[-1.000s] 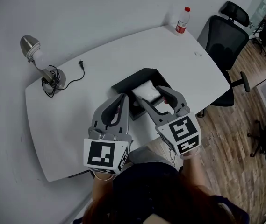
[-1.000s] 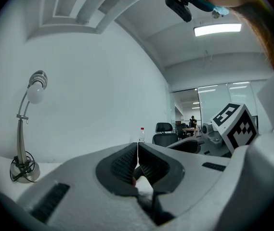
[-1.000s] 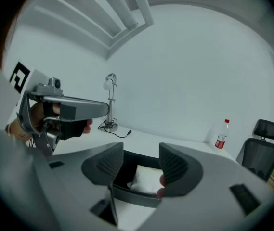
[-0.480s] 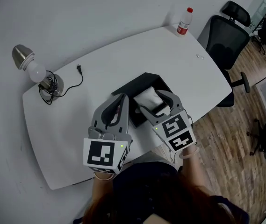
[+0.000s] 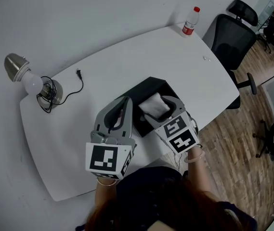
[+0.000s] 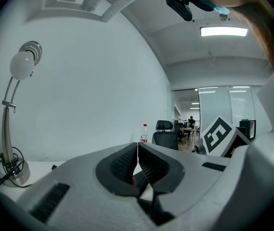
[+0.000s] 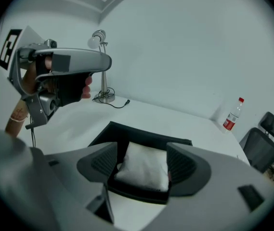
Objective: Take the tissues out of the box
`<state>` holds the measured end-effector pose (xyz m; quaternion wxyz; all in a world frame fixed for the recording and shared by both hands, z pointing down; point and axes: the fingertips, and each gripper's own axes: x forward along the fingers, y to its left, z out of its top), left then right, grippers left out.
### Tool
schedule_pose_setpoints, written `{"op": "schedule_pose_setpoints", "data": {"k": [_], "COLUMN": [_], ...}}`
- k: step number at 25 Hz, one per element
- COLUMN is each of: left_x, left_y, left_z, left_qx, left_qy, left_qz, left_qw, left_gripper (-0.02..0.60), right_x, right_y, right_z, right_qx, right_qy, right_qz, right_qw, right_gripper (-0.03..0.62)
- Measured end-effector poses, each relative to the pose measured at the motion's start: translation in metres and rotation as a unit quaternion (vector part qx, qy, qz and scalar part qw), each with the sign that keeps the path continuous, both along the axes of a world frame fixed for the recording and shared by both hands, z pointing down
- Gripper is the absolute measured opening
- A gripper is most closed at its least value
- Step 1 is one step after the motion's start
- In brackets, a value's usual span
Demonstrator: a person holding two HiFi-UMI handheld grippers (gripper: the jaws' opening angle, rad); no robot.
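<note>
Right hand-held gripper (image 7: 142,163) lower, jaws freshly wider around tissues (image 5: 154,105) in box (image 5: 149,83); left hand-held gripper (image 6: 137,152) clenched; white table (image 5: 175,57).

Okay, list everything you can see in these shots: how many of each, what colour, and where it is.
table: one, white, fills the middle of the head view
box: one, black, open-topped, near edge of the table
tissues: one white pack, inside the box
desk lamp: one, silver, left end of the table
cable: one, black, runs from the lamp's base to a loose plug
bottle: one, clear with red cap and label, far right corner of the table
office chair: one near the table, black, past its right end
left gripper: one, grey, jaws together and empty, left of the box
right gripper: one, grey, over the box, jaws apart and just been opening, tissues between them unpressed
</note>
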<state>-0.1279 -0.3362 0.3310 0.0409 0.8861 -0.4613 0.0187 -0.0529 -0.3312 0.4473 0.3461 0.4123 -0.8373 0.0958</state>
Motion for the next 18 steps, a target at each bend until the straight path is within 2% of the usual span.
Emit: {"op": "schedule_pose_setpoints", "data": {"k": [9,18], "left_x": [-0.009,-0.01], "left_y": [-0.017,-0.029], "left_z": [0.014,0.027], "left_qx": [-0.018,-0.034], "left_qy": [0.004,0.013], "left_qz": [-0.003,0.003], "left_qw": [0.9998,0.9993], "left_gripper": [0.026,0.026], "right_x": [0.003,0.005], "right_y": [-0.007,-0.01], "right_z": [0.025,0.036], "right_qx": [-0.053,-0.103], "right_qy": [0.03,0.087], "right_qz": [0.01,-0.003], "right_qw": [0.998,0.991], "right_gripper": [0.313,0.319]}}
